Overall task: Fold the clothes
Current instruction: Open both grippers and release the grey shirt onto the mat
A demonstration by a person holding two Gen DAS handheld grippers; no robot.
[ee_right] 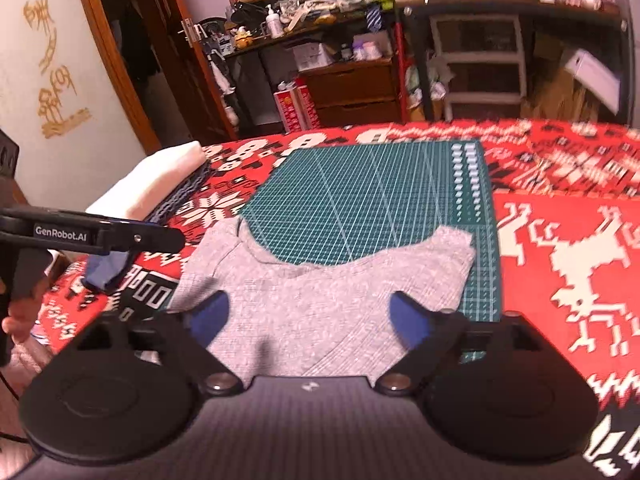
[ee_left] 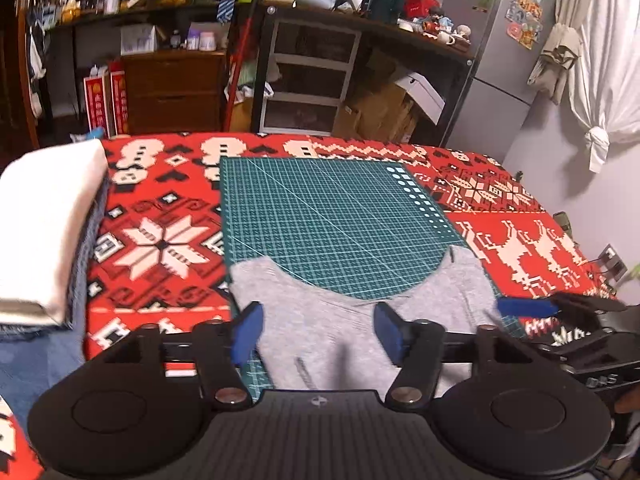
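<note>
- Under my left gripper (ee_left: 318, 330), in the left wrist view, a grey garment (ee_left: 352, 320) lies flat at the near end of the green cutting mat (ee_left: 332, 216), over the red patterned cloth (ee_left: 160, 240). My jaws stand wide apart, holding nothing.
- Off to the left sits a stack of folded clothes (ee_left: 44, 232) — white on top, blue beneath — so some folding looks done, while the grey piece is still spread out.
- From the right wrist view, my right gripper (ee_right: 308, 314) hovers over the same garment, its fingers parted and empty; the left gripper shows at the left edge.
- The garment's curved neckline faces away from me, its two shoulder tips pointing toward the far end of the mat. How far its body runs toward me is hidden under the grippers, so I cannot tell its long axis for sure.
</note>
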